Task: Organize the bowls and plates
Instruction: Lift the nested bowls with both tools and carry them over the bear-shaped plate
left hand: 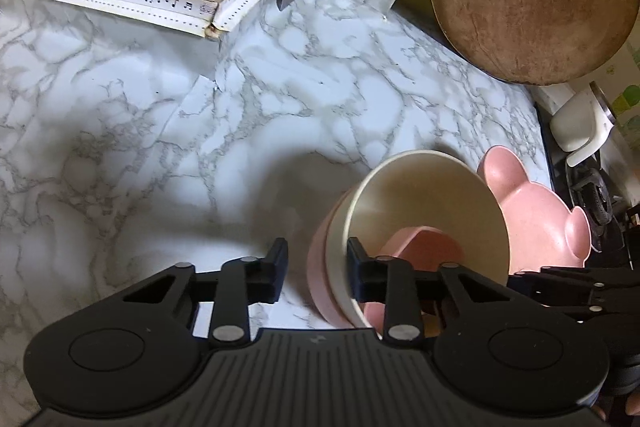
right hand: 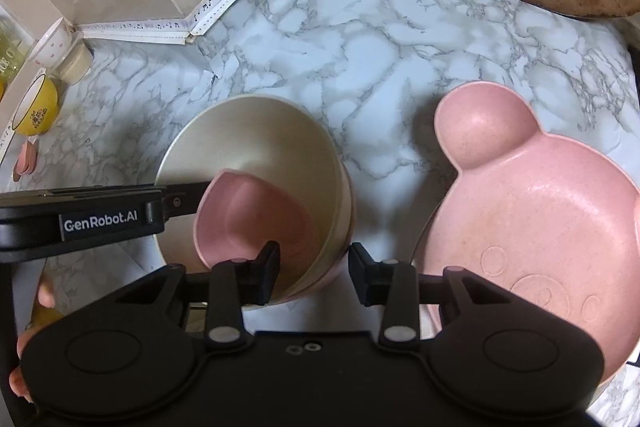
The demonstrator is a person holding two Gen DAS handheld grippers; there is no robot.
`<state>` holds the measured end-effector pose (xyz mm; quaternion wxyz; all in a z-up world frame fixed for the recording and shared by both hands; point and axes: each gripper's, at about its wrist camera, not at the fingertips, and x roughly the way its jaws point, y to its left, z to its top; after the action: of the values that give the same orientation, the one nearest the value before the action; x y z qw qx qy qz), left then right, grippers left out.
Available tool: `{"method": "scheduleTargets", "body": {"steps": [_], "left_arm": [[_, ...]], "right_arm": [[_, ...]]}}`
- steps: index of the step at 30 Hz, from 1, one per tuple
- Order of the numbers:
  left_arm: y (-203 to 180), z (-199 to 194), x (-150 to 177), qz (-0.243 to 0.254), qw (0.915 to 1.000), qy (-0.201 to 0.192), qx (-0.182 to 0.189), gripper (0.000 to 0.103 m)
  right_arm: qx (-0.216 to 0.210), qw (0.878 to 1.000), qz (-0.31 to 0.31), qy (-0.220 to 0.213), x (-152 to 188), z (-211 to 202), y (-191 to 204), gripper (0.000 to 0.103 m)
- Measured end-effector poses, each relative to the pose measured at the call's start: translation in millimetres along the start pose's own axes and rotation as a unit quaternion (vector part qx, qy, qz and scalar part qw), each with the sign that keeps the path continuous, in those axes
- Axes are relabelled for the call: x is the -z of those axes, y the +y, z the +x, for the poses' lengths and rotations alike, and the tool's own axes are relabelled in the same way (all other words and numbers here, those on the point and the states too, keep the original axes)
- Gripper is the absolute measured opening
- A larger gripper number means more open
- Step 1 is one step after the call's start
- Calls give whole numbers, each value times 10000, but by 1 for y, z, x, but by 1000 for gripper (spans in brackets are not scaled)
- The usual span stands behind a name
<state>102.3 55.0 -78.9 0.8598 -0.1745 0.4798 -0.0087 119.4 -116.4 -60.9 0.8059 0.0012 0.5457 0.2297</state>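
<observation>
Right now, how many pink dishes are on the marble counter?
3: a bear-shaped pink plate at right, a small pink bowl inside the cream bowl, and a pink bowl beneath it. Others may be hidden.

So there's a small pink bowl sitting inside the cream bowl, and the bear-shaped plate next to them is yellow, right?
Not quite: the bear plate is pink, not yellow, as the right wrist view shows plainly. The rest holds: a small pink bowl does sit inside the cream bowl, with the plate beside them.
</observation>
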Motion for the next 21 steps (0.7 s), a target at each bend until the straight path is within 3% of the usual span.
{"method": "scheduleTargets", "body": {"steps": [3, 10, 21], "left_arm": [[-3, 2, 2, 17, 10000, 30, 44, 17], [-11, -5, 4, 170, 9998, -64, -72, 16], [-28, -32, 1, 321, 9991, -262, -55, 16]], "right_arm": [[-5, 10000, 25, -17, 0, 0, 1, 34], [208, 9997, 58, -92, 0, -2, 2, 21], [334, 9989, 110, -309, -2, -37, 5, 21]]}}
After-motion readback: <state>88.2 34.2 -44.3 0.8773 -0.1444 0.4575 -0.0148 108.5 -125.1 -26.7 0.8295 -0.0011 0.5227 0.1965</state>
